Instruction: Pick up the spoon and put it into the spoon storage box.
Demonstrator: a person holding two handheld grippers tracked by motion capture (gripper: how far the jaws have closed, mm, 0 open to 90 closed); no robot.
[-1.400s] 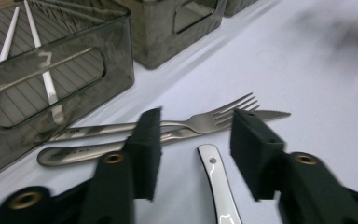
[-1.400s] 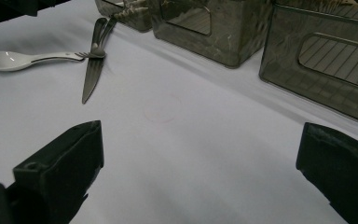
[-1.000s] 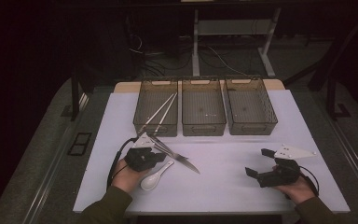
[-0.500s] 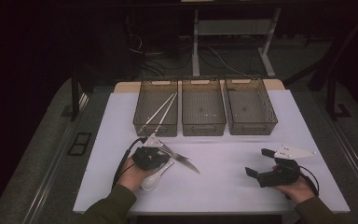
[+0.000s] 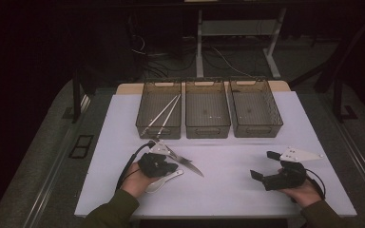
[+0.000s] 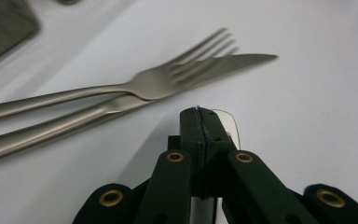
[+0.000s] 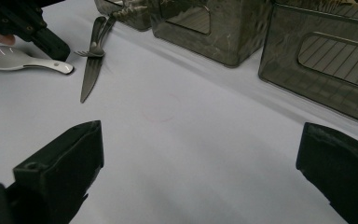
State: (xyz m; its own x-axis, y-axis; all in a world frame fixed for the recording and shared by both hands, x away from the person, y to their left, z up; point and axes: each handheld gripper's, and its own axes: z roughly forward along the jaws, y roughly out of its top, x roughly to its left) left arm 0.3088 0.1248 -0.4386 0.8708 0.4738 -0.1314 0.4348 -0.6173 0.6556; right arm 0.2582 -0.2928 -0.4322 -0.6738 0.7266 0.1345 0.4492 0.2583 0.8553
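Observation:
A white spoon (image 5: 164,180) lies on the white table (image 5: 228,190) at the front left. My left gripper (image 5: 173,167) hovers right over its handle with the jaws pressed shut and nothing seen between them. In the left gripper view the shut jaws (image 6: 199,112) have a bit of the spoon's handle (image 6: 230,123) peeking out beyond them. Just past lie a steel fork (image 6: 158,81) and a knife (image 6: 223,65), side by side and touching. My right gripper (image 5: 264,165) rests at the front right, open wide, with bare table between its jaws (image 7: 203,133).
Three dark mesh bins stand in a row at the back: the left bin (image 5: 159,130) holds long metal utensils, while the middle bin (image 5: 207,128) and right bin (image 5: 256,128) look empty. From the right gripper view the knife (image 7: 89,77), fork (image 7: 91,51) and spoon (image 7: 9,56) lie far left.
My left gripper has shifted slightly to the right over the spoon. The right gripper and the cutlery have not moved.

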